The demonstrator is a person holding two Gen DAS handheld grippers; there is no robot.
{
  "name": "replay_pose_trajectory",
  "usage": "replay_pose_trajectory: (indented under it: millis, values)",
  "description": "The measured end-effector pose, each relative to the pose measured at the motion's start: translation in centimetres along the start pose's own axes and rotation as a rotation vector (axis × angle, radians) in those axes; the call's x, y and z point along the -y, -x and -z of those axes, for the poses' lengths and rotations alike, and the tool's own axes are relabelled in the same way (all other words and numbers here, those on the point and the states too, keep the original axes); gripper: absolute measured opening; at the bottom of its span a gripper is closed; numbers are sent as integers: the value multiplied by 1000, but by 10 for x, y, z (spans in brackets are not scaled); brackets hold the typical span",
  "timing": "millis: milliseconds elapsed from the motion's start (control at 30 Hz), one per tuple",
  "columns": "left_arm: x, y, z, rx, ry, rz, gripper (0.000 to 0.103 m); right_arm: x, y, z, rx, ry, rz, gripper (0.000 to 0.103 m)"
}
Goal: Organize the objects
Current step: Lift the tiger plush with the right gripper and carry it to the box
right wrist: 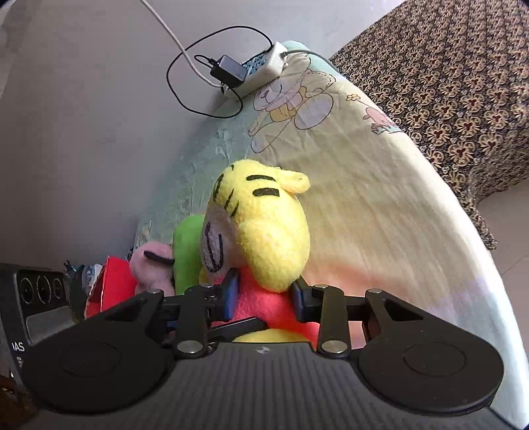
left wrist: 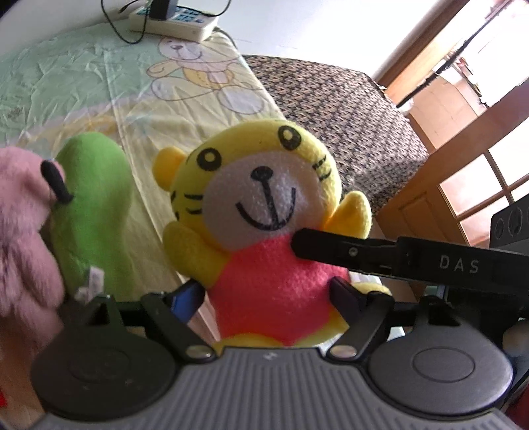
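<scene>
Both my grippers close on the yellow tiger plush (left wrist: 264, 211) above the cartoon-print bedspread (left wrist: 132, 86): the left gripper (left wrist: 267, 297) pinches its red belly from both sides, the right gripper (right wrist: 264, 297) clamps its torso just under the head. The green plush (left wrist: 96, 205) and pink plush (left wrist: 23, 225) sit beside it. I judge one grip should release before moving it, lest the toy get stretched

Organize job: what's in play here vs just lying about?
In play: tiger plush, held by both the left gripper and the right gripper; green plush; pink plush.
Lying about: power strip, charger, bedsheet.
</scene>
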State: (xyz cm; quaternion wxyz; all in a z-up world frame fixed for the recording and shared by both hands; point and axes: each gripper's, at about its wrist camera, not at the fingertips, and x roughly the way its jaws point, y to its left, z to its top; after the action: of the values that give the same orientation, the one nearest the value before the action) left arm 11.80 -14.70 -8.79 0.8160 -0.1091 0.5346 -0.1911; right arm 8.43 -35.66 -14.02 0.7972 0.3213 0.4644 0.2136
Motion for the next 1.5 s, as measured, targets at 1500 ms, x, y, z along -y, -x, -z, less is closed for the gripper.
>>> replay_pose_trajectory:
  millis: [1500]
  values:
    - [-107, 225, 126, 262, -176, -65, 80, -222, -21, 133, 56, 224, -116, 35]
